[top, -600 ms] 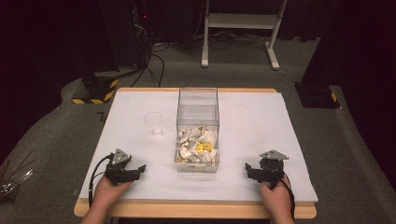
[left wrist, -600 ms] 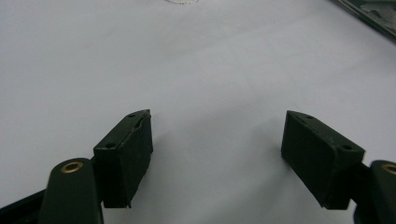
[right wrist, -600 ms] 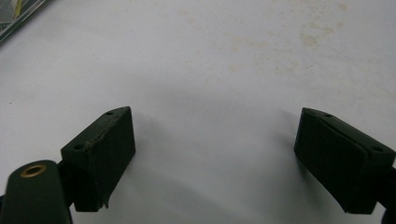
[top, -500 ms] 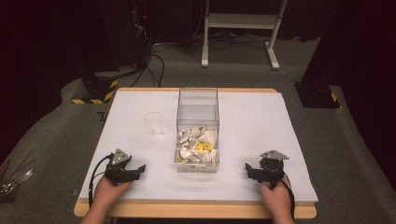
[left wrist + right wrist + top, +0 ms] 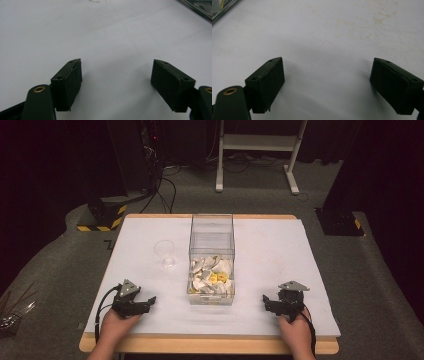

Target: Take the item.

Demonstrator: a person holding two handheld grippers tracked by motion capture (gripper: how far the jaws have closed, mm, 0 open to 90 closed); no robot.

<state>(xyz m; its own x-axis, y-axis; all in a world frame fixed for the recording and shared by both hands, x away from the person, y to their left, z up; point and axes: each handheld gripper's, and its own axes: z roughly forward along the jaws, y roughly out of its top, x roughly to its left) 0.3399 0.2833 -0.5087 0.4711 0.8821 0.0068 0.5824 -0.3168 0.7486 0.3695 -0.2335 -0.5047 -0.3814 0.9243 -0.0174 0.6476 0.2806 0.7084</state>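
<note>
I have the left gripper (image 5: 150, 301) resting on the table (image 5: 280, 250), jaws wide apart and empty; the right gripper (image 5: 266, 301) likewise; the clear box (image 5: 212, 240) sits between them.

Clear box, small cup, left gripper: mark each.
clear box (image 5: 212, 251), high view, front wall above the contents.
small cup (image 5: 165, 254), high view, its clear side.
left gripper (image 5: 148, 302), high view, between its open fingertips.
</note>
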